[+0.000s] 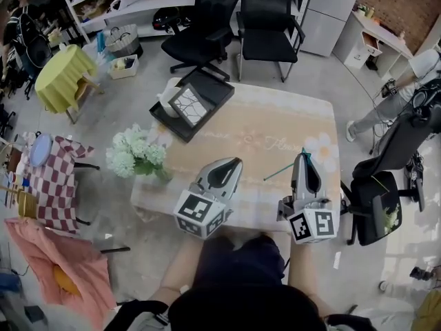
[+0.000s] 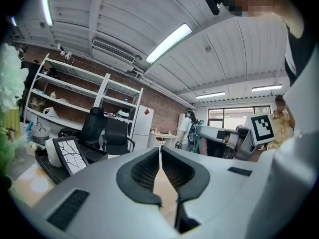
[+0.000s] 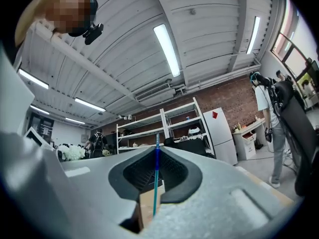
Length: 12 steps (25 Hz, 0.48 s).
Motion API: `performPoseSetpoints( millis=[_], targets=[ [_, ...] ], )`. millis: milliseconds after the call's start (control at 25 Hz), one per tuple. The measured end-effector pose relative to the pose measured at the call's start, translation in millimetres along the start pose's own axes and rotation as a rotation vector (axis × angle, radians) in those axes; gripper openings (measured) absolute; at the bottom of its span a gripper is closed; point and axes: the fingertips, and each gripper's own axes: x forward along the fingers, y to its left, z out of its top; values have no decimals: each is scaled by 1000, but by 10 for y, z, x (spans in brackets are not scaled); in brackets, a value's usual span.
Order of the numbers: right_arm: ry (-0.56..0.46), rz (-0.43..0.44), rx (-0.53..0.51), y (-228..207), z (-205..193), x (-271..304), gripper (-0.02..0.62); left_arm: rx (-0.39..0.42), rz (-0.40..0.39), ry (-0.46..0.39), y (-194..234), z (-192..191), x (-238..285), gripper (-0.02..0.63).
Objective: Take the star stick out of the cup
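A thin teal star stick (image 1: 280, 172) is clamped in my right gripper (image 1: 302, 156) and slants out to the left over the beige table (image 1: 275, 116). In the right gripper view the stick (image 3: 155, 183) runs up between the closed pads; its star end does not show. My left gripper (image 1: 236, 162) hovers near the table's front edge with its jaws shut and nothing between them, as the left gripper view (image 2: 160, 149) confirms. A white cup (image 1: 167, 103) stands on the black tray (image 1: 217, 88) at the back left, far from both grippers.
A framed crackle-pattern picture (image 1: 188, 105) leans on the tray. White flowers (image 1: 135, 152) sit at the table's left front corner. Black office chairs (image 1: 265, 19) stand behind the table and another chair (image 1: 386, 185) at its right. A person (image 1: 406, 81) stands at the far right.
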Motion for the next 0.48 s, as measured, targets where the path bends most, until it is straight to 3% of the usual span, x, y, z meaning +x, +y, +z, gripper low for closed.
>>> performPoseSetpoints(
  millis=[480],
  targets=[
    [26, 11, -18, 22, -165, -22, 15, -8, 19, 15, 42, -103, -18, 25]
  ],
)
